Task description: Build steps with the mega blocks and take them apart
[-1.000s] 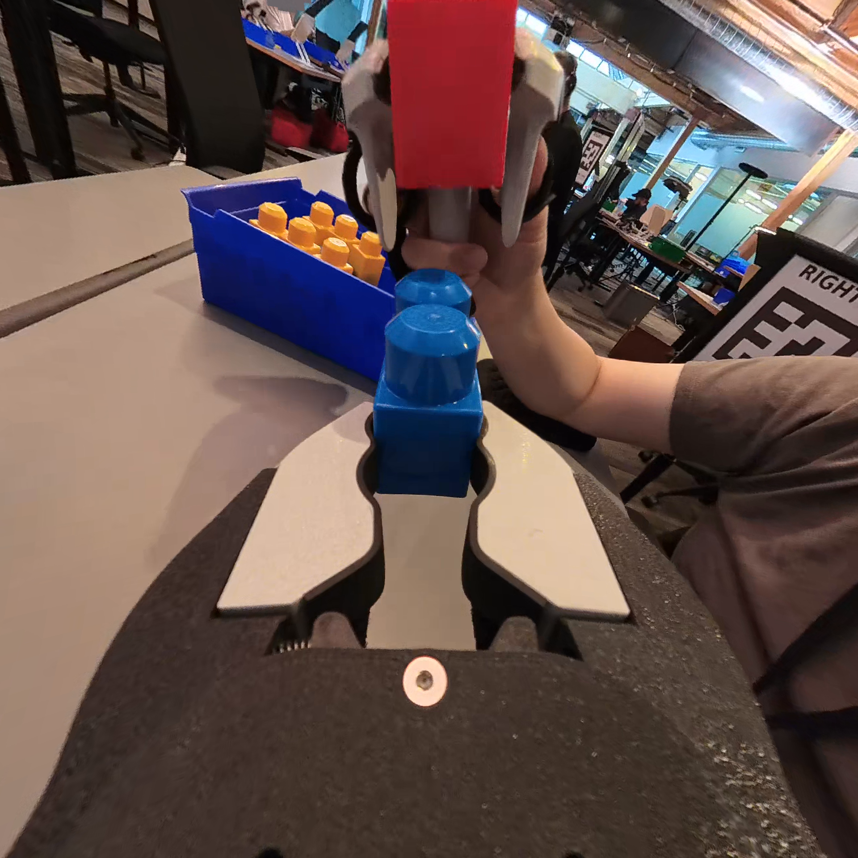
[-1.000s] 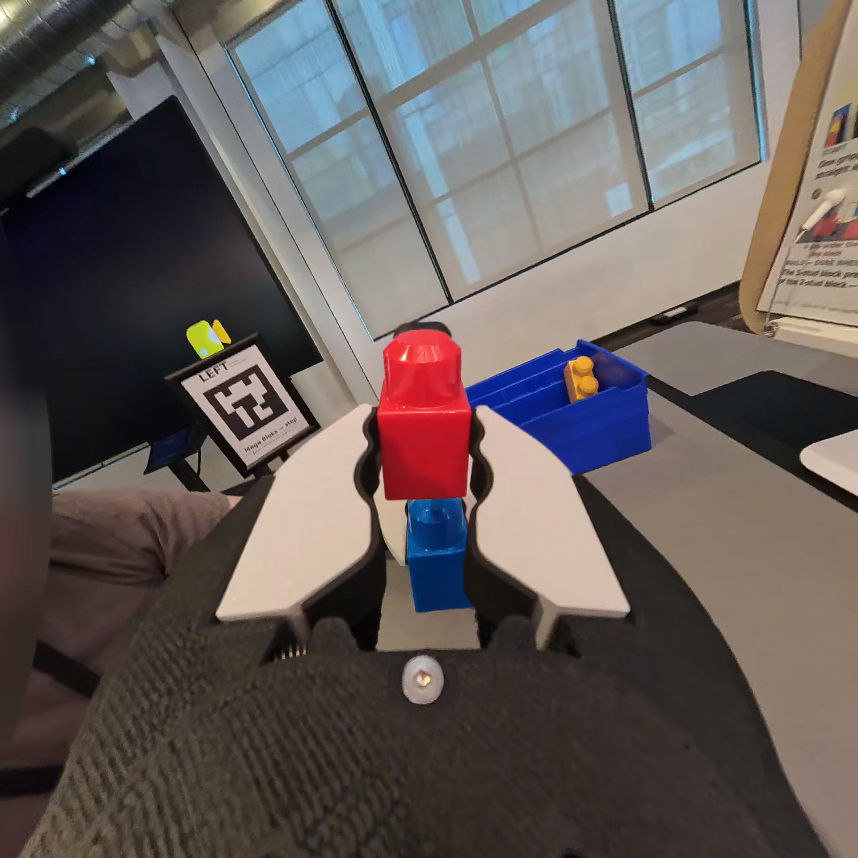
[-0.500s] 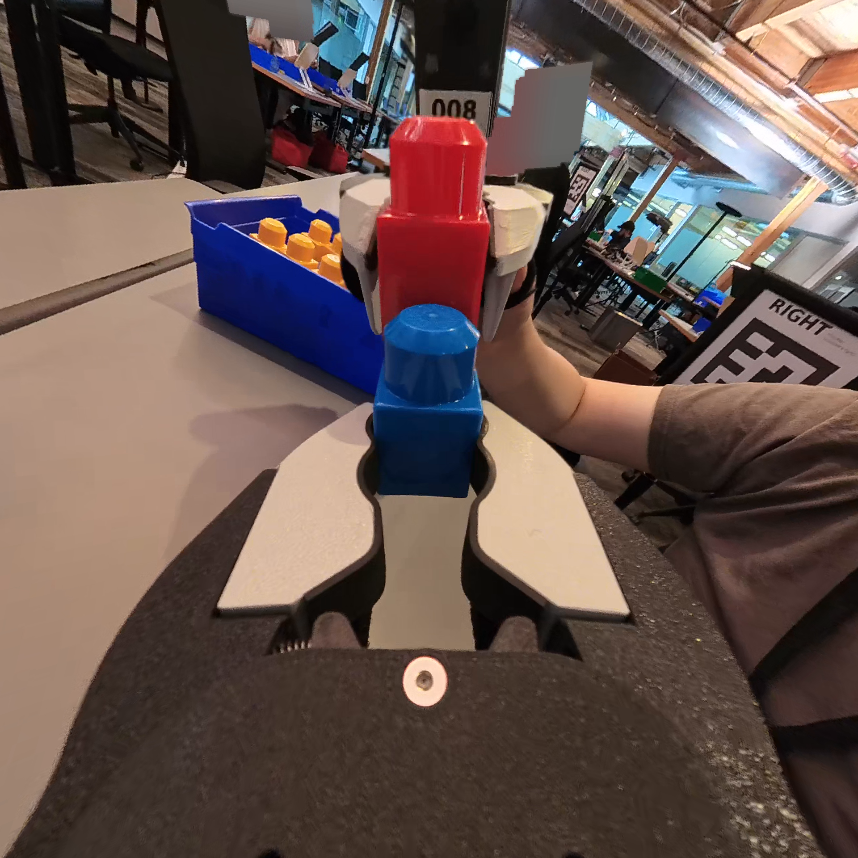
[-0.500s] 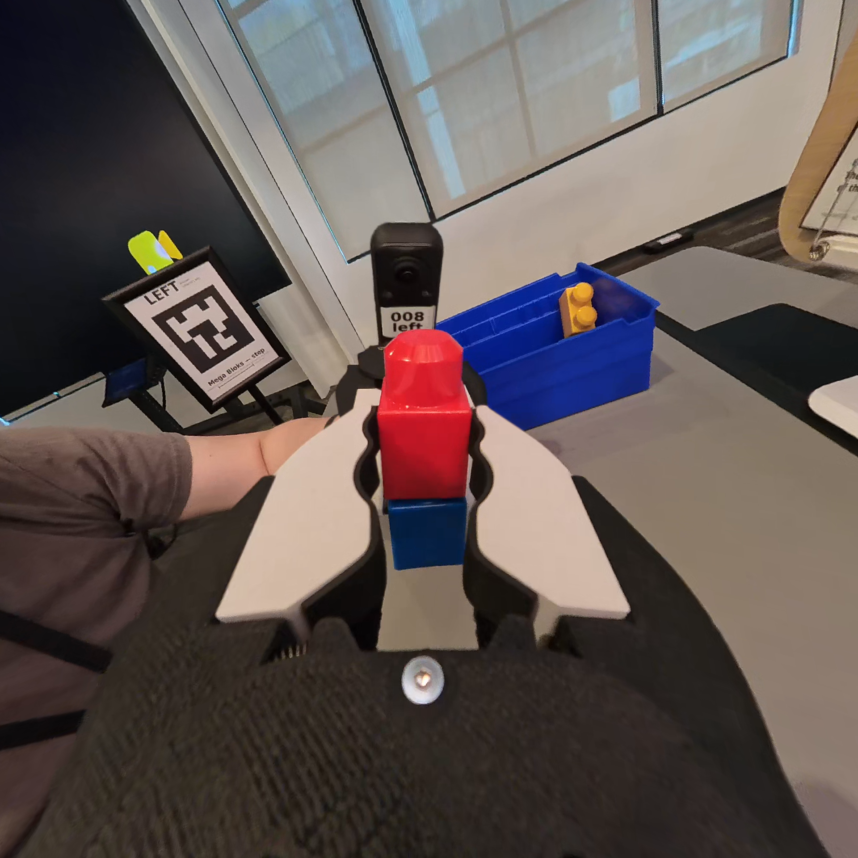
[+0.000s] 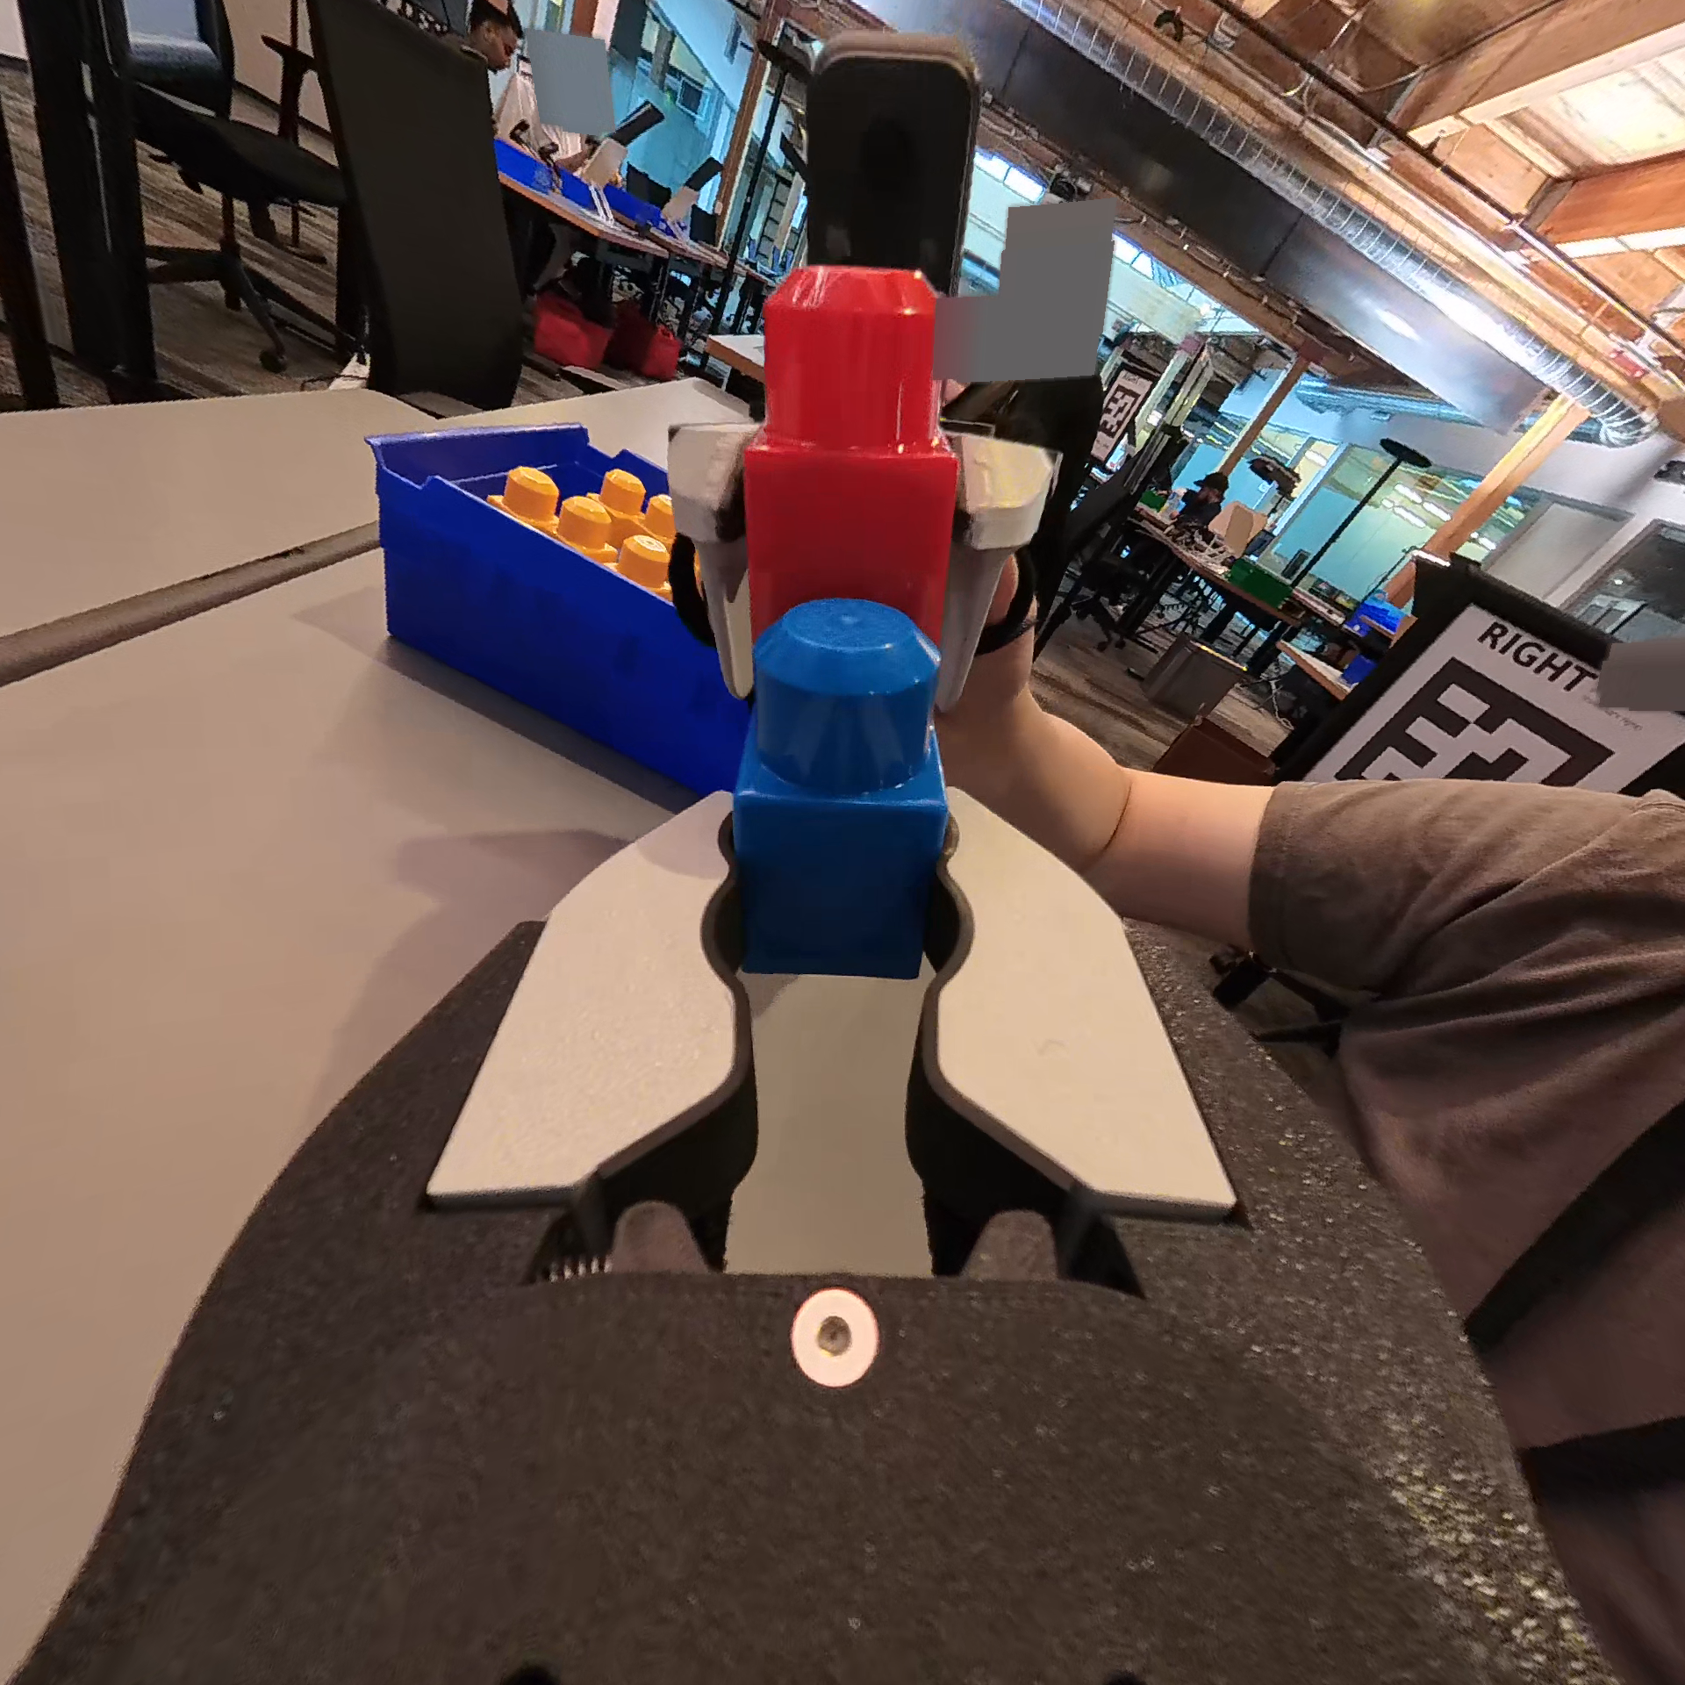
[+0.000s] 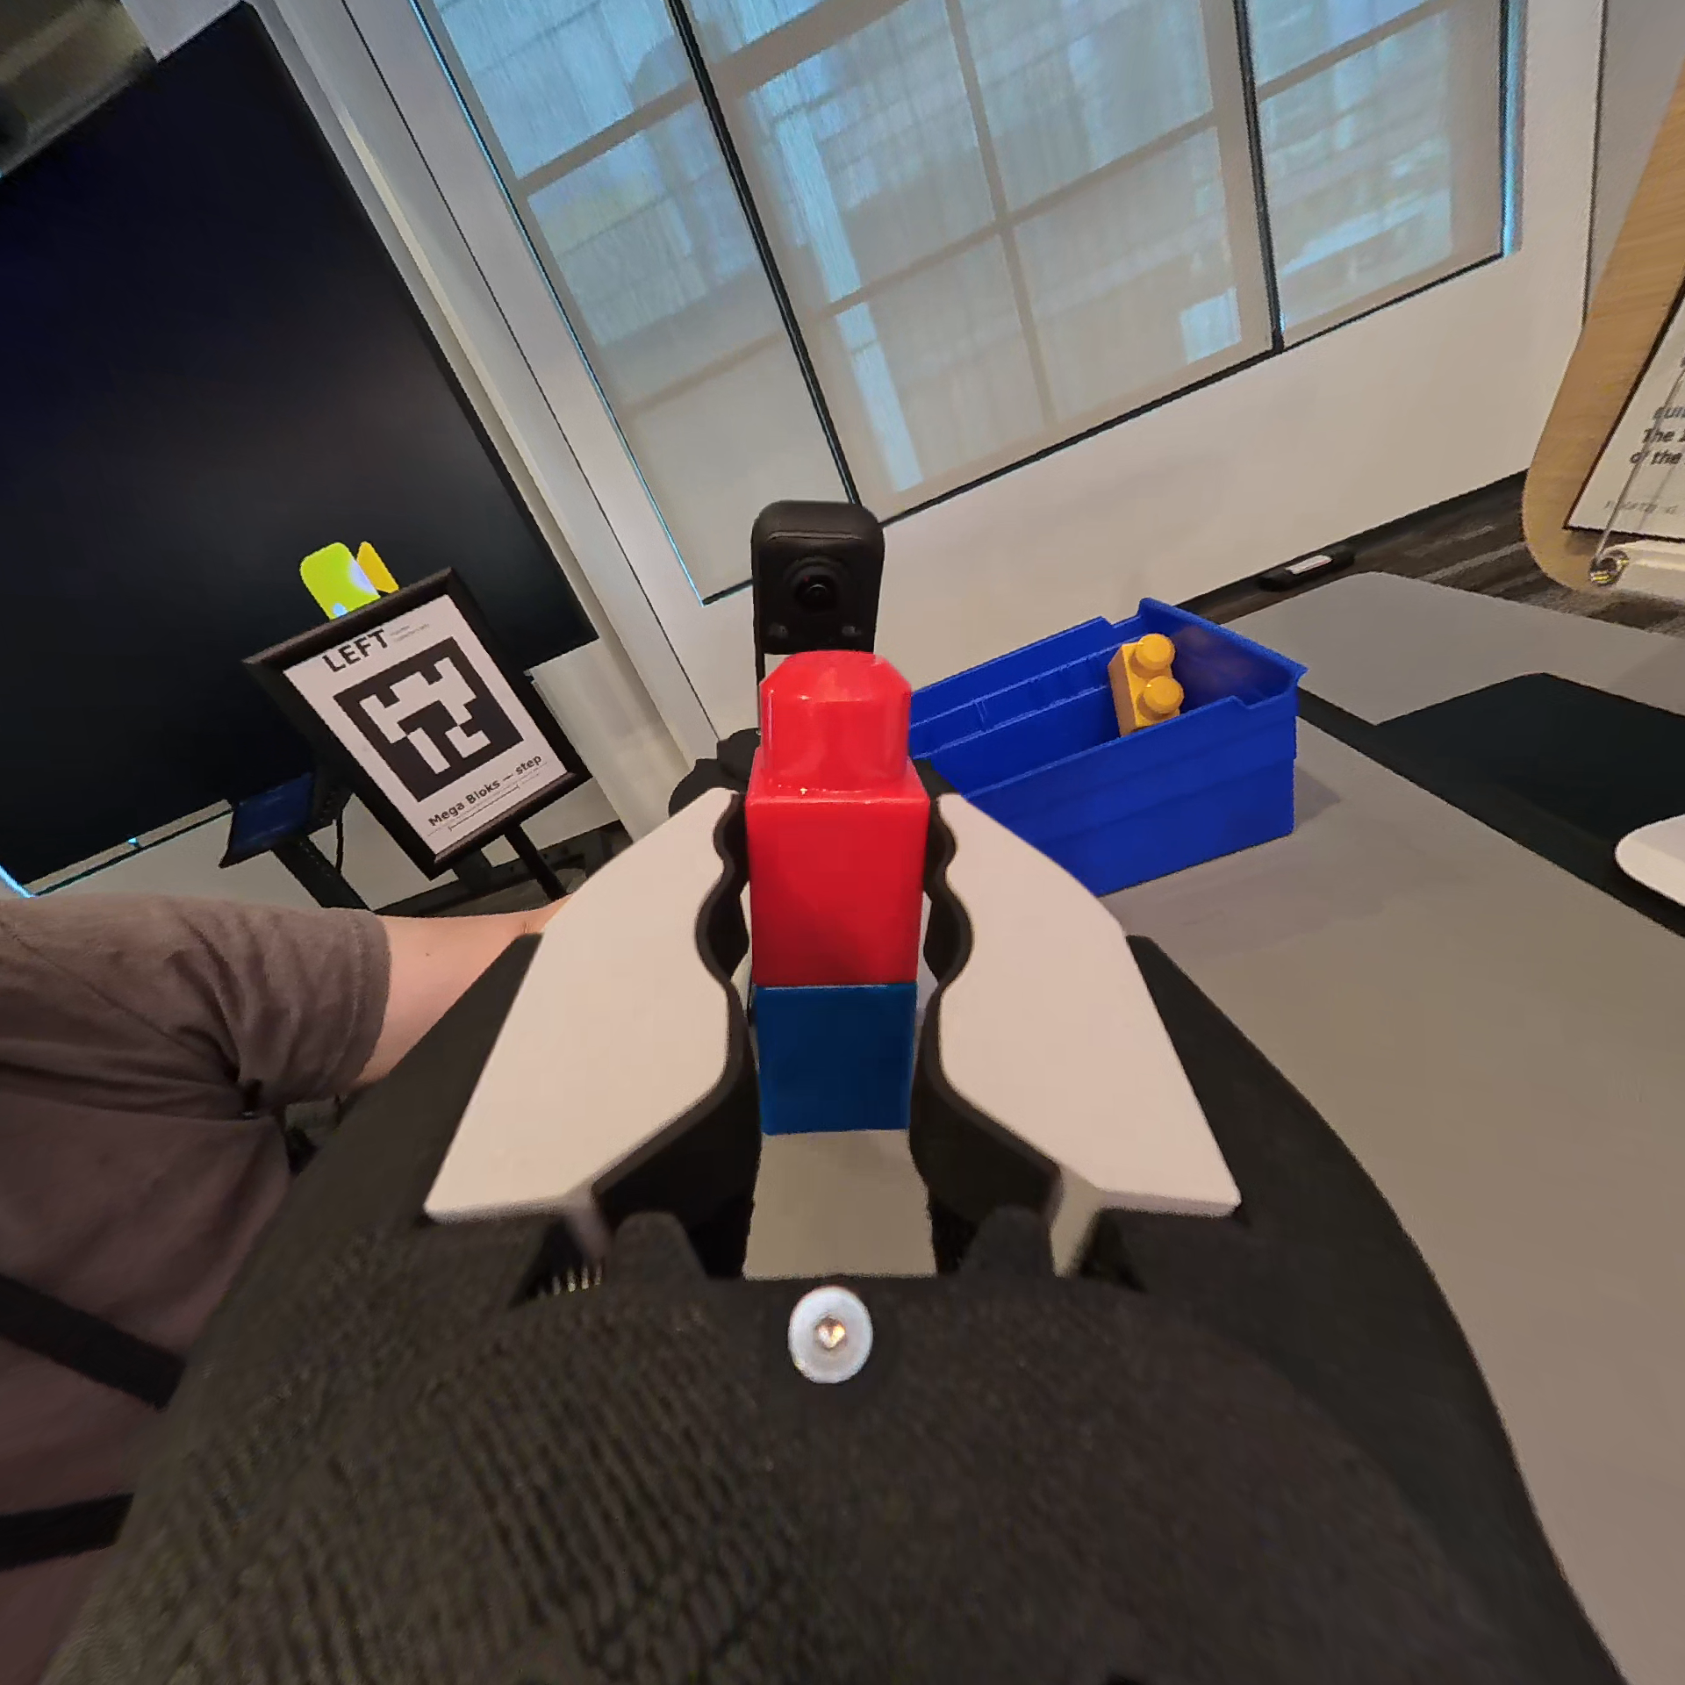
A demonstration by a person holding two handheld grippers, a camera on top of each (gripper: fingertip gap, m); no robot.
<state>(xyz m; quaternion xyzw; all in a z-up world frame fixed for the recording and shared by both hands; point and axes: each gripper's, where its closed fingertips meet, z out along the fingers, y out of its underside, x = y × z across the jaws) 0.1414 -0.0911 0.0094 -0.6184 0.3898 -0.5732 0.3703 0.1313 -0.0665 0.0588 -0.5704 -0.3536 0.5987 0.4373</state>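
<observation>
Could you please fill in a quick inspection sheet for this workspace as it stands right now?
Surface: grey table, with a seam running across it.
Job's things: blue block held by the left gripper; red block sits on its far end, held by the right gripper. Yellow blocks lie in a blue bin.
Clutter: a white object at the table edge, too cropped to identify.
Grippers: both shut on their blocks.
Cables: nothing seen.
Surroundings: marker signs on stands, windows, a dark screen, other desks and people behind.
</observation>
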